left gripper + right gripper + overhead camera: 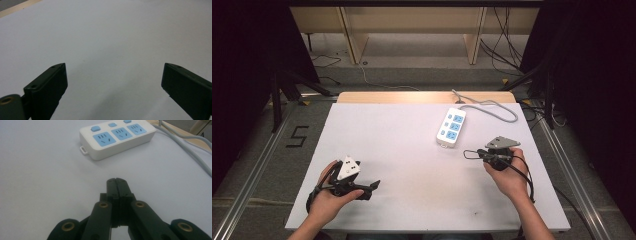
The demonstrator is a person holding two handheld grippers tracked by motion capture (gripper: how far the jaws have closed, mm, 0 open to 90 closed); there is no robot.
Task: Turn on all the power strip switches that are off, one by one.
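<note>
A white power strip (451, 126) with blue sockets lies on the table right of centre; its grey cable (492, 106) runs off the back edge. The right gripper view has the strip (117, 138) just ahead of the jaws. My right gripper (468, 153) sits a little to the strip's near right, its jaws pressed together with nothing between them (116, 181). My left gripper (374, 186) rests near the front left of the table. Its jaws stand wide apart (113, 77) over bare white surface, holding nothing.
The white tabletop (412, 150) has a wooden strip along its back edge. Metal rails run along the floor on both sides. A "5" mark (297, 136) is on the floor at left. Table legs and cables stand behind.
</note>
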